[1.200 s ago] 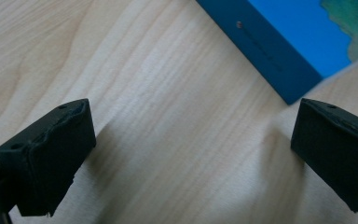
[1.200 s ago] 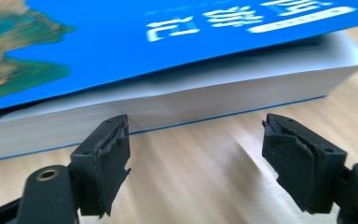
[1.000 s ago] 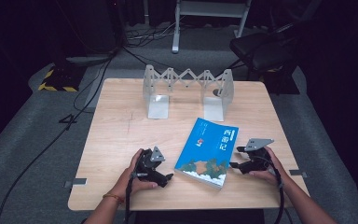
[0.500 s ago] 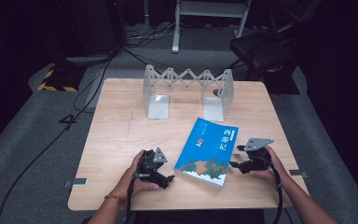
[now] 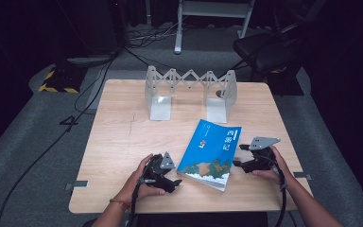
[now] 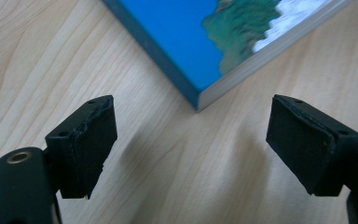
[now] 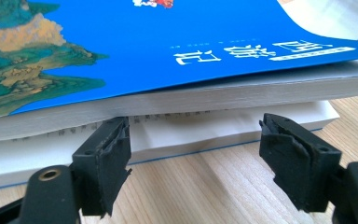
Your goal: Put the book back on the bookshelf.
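Observation:
A thick blue paperback book (image 5: 211, 152) lies flat on the wooden table (image 5: 123, 142), near its front edge. My left gripper (image 5: 176, 182) rests on the table at the book's near left corner (image 6: 200, 70). Its jaws have just been closing, and they stand open with only bare wood between them (image 6: 191, 135). My right gripper (image 5: 236, 163) lies low at the book's right side, open, facing the page edge (image 7: 242, 121). The upper pages and cover (image 7: 168, 42) are lifted a little there, and one fingertip (image 7: 114, 140) sits right at that gap.
A grey folding metal book rack (image 5: 190, 91) stands upright at the back of the table. A dark chair (image 5: 269, 52) and floor cables (image 5: 94, 90) lie beyond. Bare wood stretches left of the book and between it and the rack.

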Tool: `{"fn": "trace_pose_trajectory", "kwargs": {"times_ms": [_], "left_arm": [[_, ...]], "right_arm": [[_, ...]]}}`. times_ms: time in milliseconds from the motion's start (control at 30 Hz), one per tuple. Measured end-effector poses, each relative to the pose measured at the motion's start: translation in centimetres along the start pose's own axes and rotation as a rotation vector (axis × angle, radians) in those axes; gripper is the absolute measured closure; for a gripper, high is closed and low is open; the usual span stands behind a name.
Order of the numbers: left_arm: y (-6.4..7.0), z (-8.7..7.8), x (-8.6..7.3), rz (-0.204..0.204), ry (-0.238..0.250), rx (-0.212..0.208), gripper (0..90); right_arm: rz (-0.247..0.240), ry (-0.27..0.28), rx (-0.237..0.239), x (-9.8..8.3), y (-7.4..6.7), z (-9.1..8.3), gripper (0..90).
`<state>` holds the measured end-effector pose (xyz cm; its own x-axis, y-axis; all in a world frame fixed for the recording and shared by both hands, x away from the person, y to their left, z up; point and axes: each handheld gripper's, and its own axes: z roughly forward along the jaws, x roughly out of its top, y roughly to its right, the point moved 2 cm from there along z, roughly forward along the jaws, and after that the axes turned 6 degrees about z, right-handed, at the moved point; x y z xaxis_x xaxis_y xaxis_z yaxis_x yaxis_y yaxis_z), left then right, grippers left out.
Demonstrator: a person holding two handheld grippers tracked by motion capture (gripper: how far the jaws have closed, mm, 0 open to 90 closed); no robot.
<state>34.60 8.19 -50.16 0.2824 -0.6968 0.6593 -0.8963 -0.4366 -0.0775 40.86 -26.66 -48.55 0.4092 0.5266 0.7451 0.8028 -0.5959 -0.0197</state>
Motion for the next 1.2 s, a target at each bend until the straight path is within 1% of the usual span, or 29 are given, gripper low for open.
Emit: {"fn": "trace_pose_trajectory", "kwargs": {"times_ms": [67,100,133,200,267,300,333,367,400,433,467,500,533,567,633,667,700,733,767,800,833,900,967,1000,1033,1067,1100,1200], "left_arm": [[0.4,-0.2,0.6,0.023,0.012,0.004,16.8],[0.7,-0.2,1.1,0.03,0.029,0.002,16.8],[0.9,-0.3,1.5,0.032,0.046,-0.006,16.8],[1.5,-0.1,2.6,0.052,0.072,-0.027,17.0],[2.2,0.5,3.6,0.086,0.069,-0.046,17.5],[2.6,0.9,4.1,0.094,0.075,-0.063,17.5],[2.9,1.3,4.6,0.093,0.079,-0.074,17.8],[3.3,1.7,5.0,0.107,0.076,-0.082,17.9],[4.1,2.3,5.6,0.145,0.06,-0.085,17.9],[4.1,2.3,5.6,0.145,0.06,-0.085,17.4],[4.4,2.6,5.9,0.155,0.053,-0.077,17.4],[4.6,2.9,6.2,0.158,0.06,-0.069,16.7],[4.8,3.1,6.6,0.148,0.07,-0.063,16.7],[5.0,3.4,6.8,0.138,0.073,-0.047,17.2],[5.5,4.0,7.3,0.131,0.08,-0.006,16.6],[5.8,4.3,7.5,0.132,0.071,0.027,16.3],[6.1,4.5,7.6,0.141,0.061,0.054,16.3],[6.3,4.7,7.8,0.142,0.066,0.082,16.2],[6.3,4.7,7.8,0.142,0.066,0.082,16.4],[6.3,4.9,7.9,0.135,0.065,0.105,16.4],[6.3,5.0,8.0,0.128,0.075,0.121,18.6],[5.9,4.9,8.0,0.095,0.098,0.126,23.4],[5.4,4.7,7.9,0.074,0.116,0.136,34.0],[5.2,4.6,7.8,0.062,0.127,0.12,38.5],[5.0,4.4,7.7,0.059,0.144,0.108,41.3],[4.8,4.2,7.6,0.065,0.158,0.098,44.9],[4.8,4.0,7.6,0.077,0.166,0.096,49.4],[4.5,3.0,7.4,0.09,0.195,0.106,61.0]], "right_arm": [[-0.005,0.012,-0.006,0.3,-0.1,-0.1,25.7],[-0.002,0.018,-0.002,0.5,-0.1,-0.1,26.5],[0.004,0.028,0.004,0.7,-0.2,-0.2,27.6],[0.009,0.037,0.011,1.1,-0.4,-0.3,28.7],[-0.006,0.032,0.008,1.5,-0.9,-0.2,28.7],[-0.02,0.027,0.006,1.7,-1.2,-0.1,28.6],[-0.03,0.031,-0.007,1.9,-1.5,-0.1,28.7],[-0.032,0.035,-0.016,2.2,-1.6,-0.2,28.8],[-0.027,0.039,-0.016,2.4,-1.7,-0.3,29.6],[-0.027,0.039,-0.016,2.4,-1.7,-0.3,29.6],[-0.018,0.056,-0.013,2.7,-1.8,-0.5,31.1],[-0.015,0.058,-0.014,2.7,-1.8,-0.6,31.1],[-0.018,0.059,-0.017,2.9,-1.8,-0.5,31.1],[-0.014,0.064,-0.019,3.0,-1.9,-0.5,31.1],[-0.006,0.069,-0.013,3.1,-1.9,-0.4,31.0],[-0.002,0.067,-0.008,3.2,-1.9,-0.4,31.0],[-0.003,0.07,-0.006,3.3,-1.9,-0.3,31.0],[0.002,0.074,-0.004,3.5,-1.9,-0.3,31.1],[0.002,0.074,-0.004,3.5,-1.9,-0.3,31.1],[0.02,0.079,0.003,3.7,-1.9,-0.2,31.1],[0.022,0.09,0.005,3.8,-2.0,-0.2,31.0],[0.026,0.088,0.007,3.9,-2.0,-0.1,31.0],[0.028,0.086,0.008,3.9,-2.0,-0.1,31.0],[0.03,0.087,0.008,3.8,-1.9,-0.1,30.9],[0.036,0.092,0.008,3.7,-1.9,-0.1,30.9],[0.042,0.094,0.006,3.7,-1.9,0.0,30.9],[0.049,0.095,0.005,3.6,-1.8,0.1,30.8],[0.078,0.109,0.014,3.6,-1.6,0.1,30.6]]}}
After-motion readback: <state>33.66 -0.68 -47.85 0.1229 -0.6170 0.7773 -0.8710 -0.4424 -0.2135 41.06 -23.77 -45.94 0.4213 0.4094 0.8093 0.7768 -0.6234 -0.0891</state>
